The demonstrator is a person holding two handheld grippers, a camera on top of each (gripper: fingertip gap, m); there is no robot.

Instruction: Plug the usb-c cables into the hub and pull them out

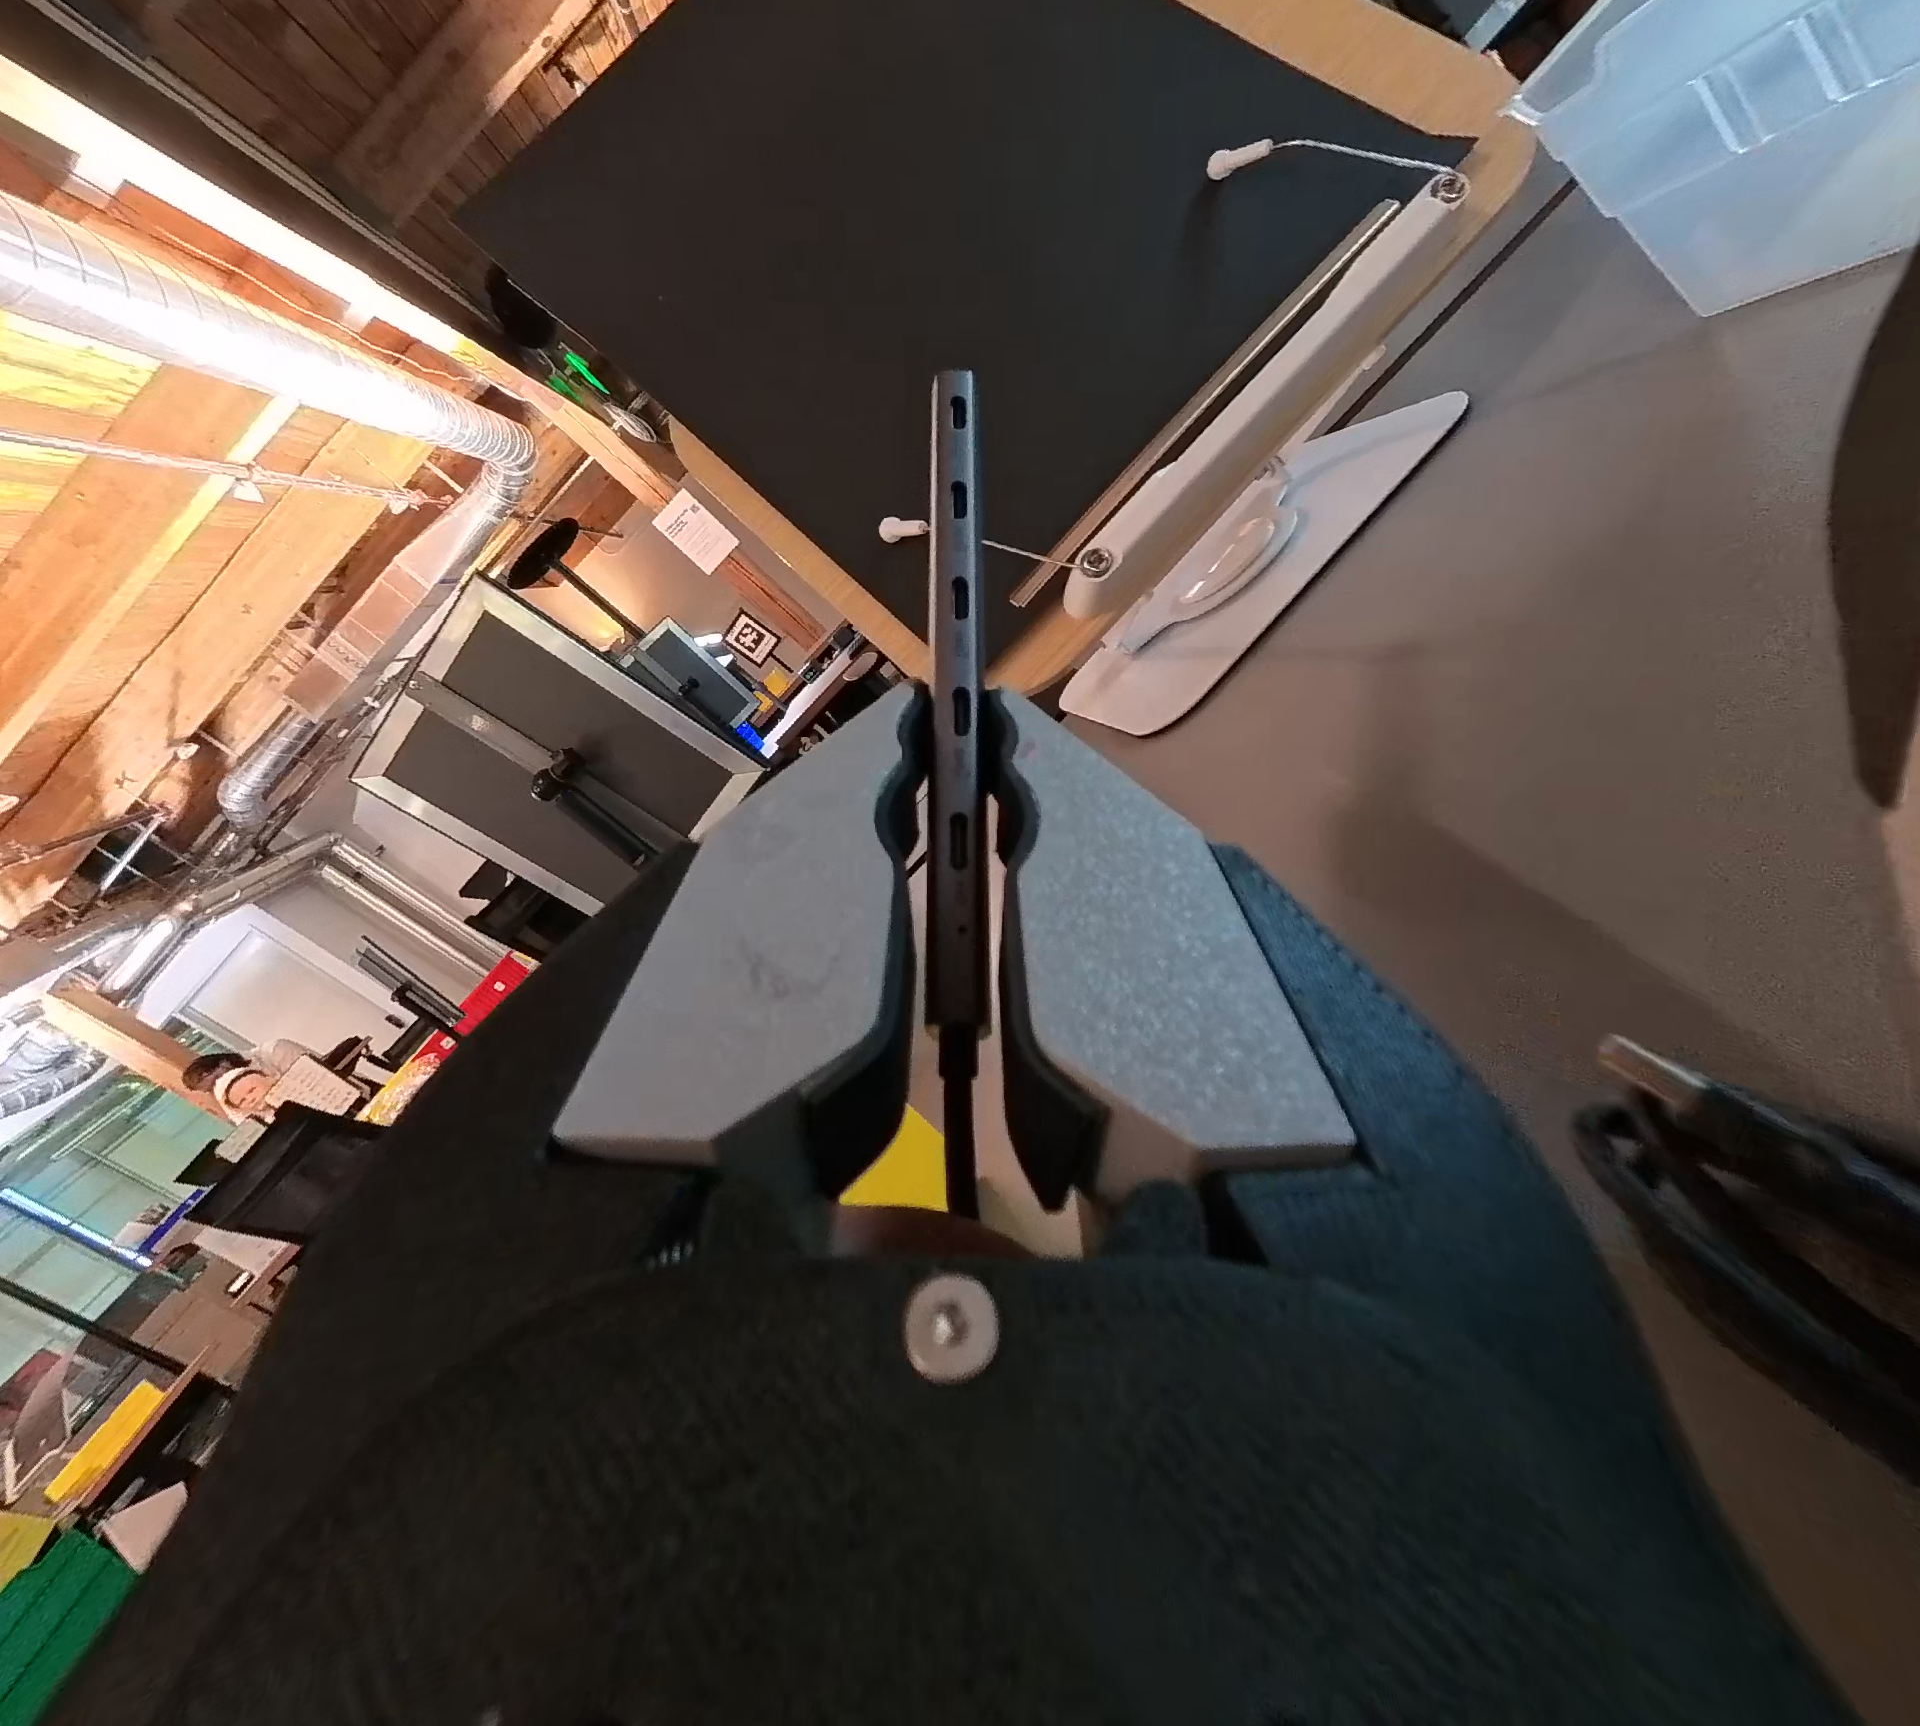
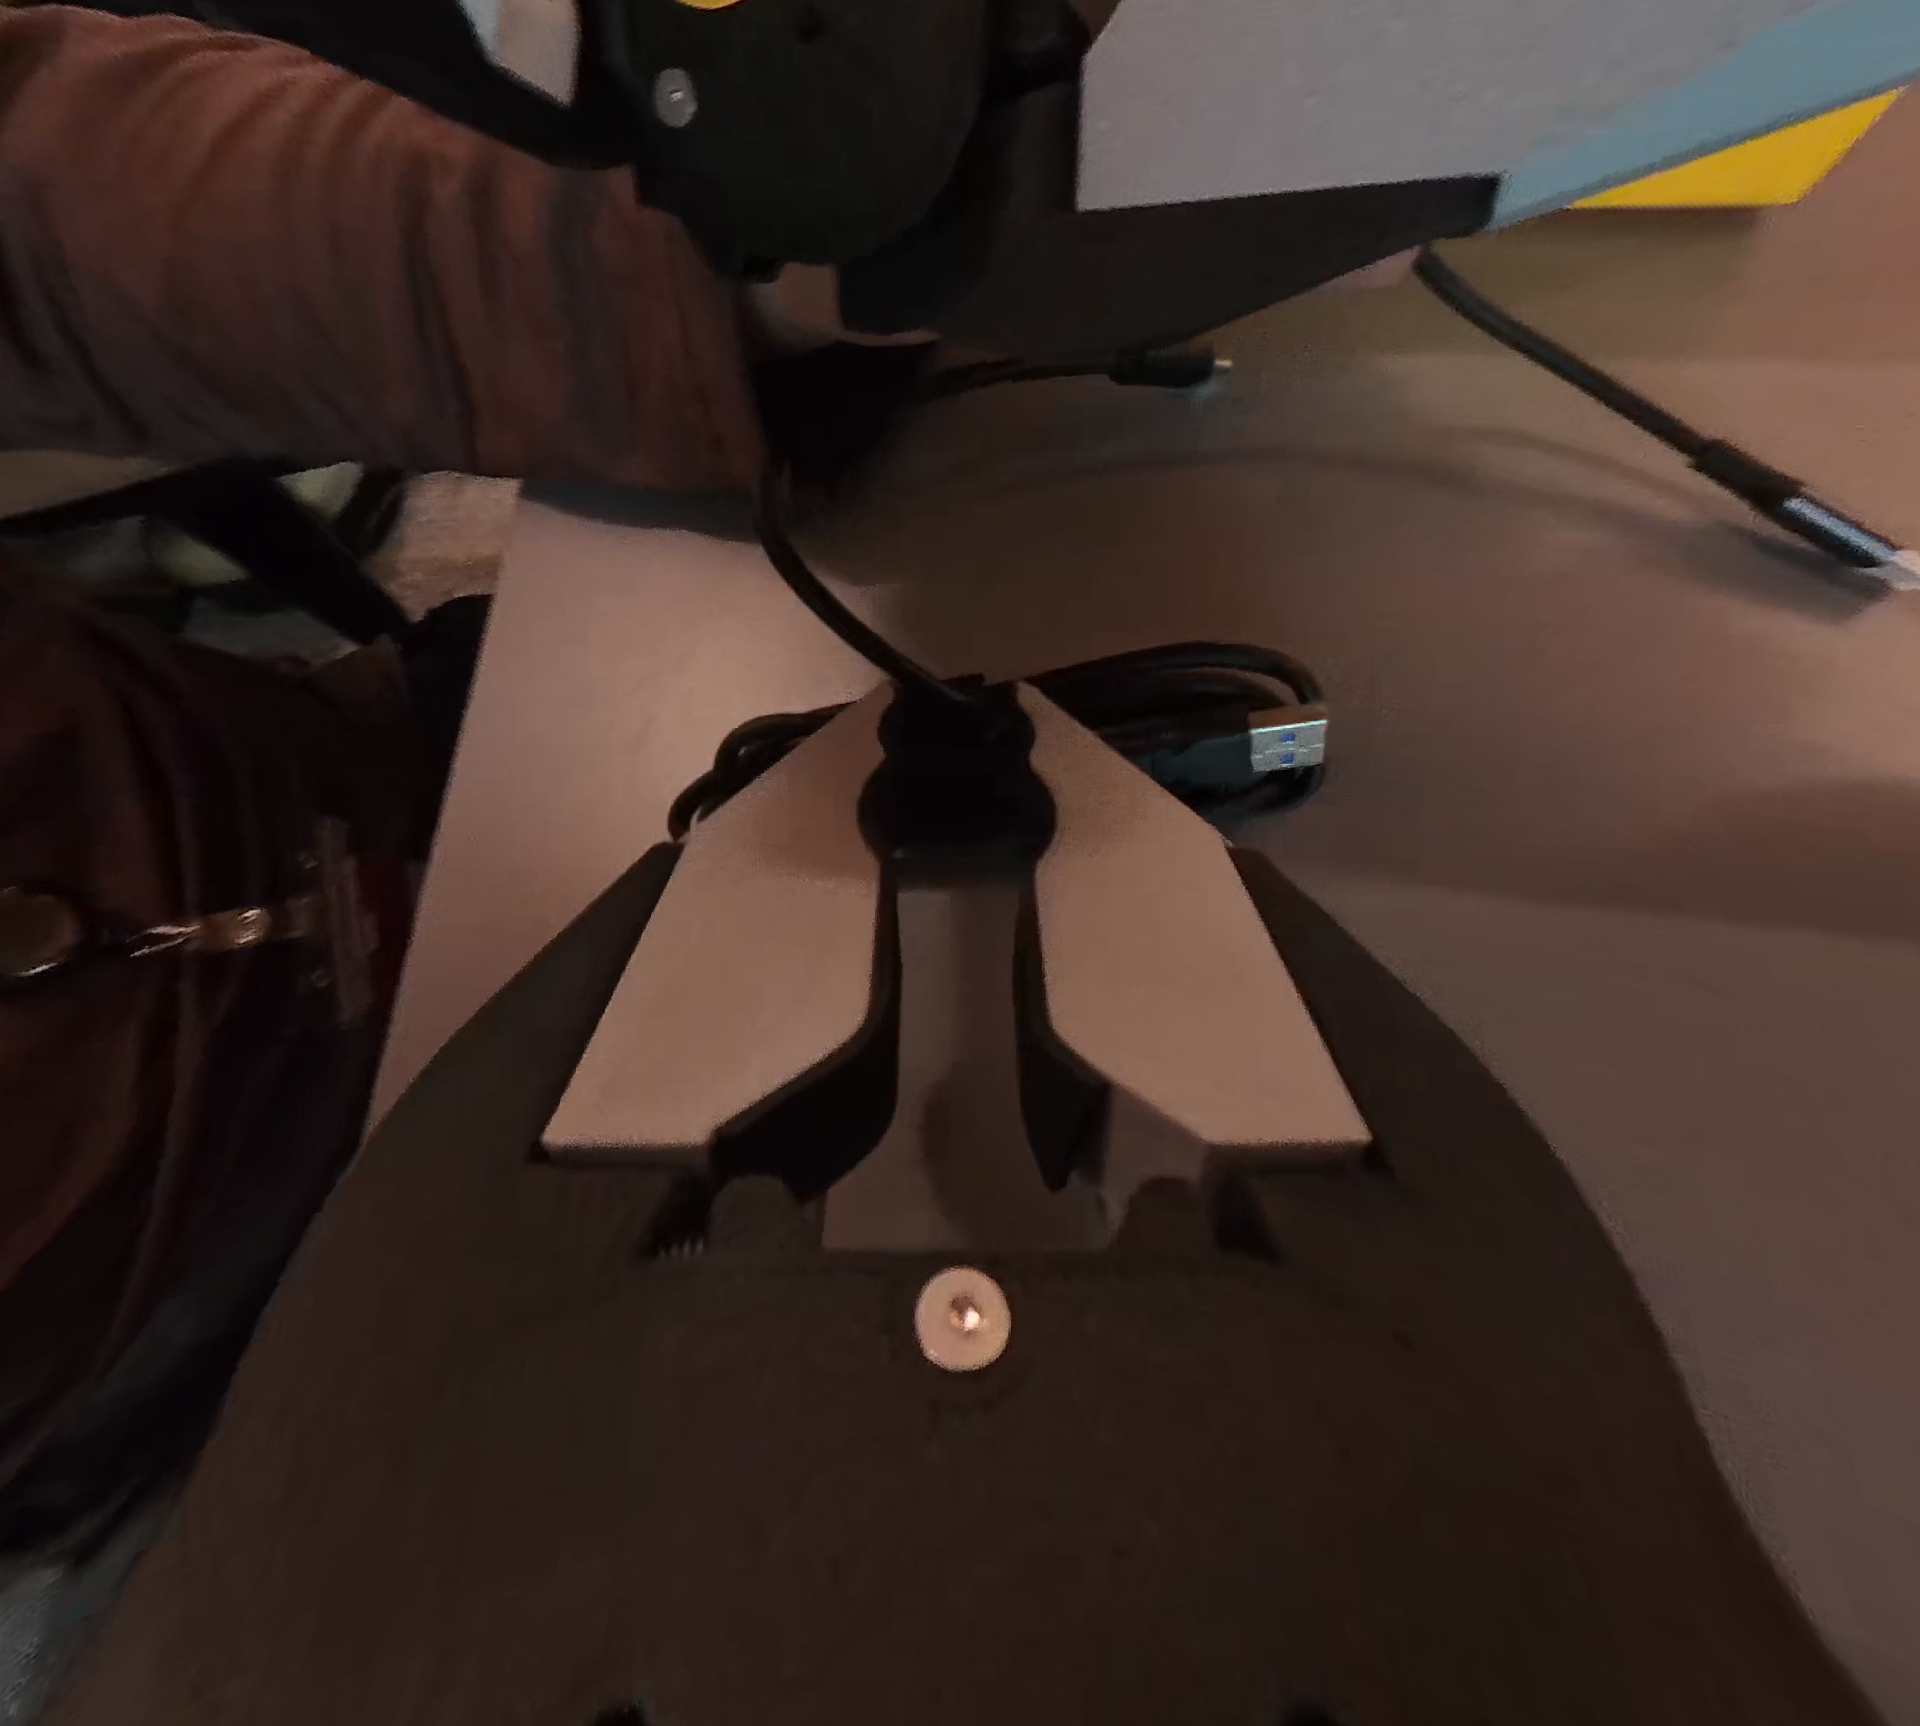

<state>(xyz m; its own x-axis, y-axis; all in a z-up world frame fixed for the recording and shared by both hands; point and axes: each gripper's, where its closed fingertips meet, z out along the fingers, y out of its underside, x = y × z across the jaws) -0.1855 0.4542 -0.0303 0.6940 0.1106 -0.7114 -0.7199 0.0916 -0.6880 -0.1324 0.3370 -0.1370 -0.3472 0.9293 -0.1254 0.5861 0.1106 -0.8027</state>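
Note:
My left gripper (image 1: 956, 715) is shut on a slim dark hub (image 1: 957, 533), held edge-on with its row of several ports facing the camera. The hub's own black lead (image 1: 961, 1126) hangs down behind the fingers. My right gripper (image 2: 954, 720) is low over the table and shut on a black cable (image 2: 821, 596) that runs up and left under the left gripper's body (image 2: 727, 14). A coiled black cable with a silver and blue plug (image 2: 1288, 746) lies just past its tips. A braided cable with a metal plug (image 2: 1808, 533) lies at the right. A small black plug (image 2: 1169, 369) lies farther back.
A grey table (image 1: 1507, 741) carries a white stand (image 1: 1288, 533) with a large black panel (image 1: 883, 222) and a clear plastic bin (image 1: 1745, 118) at the far right. A person's brown sleeve (image 2: 312, 222) crosses the left of the right wrist view. Dark cables (image 1: 1756, 1240) lie at the lower right.

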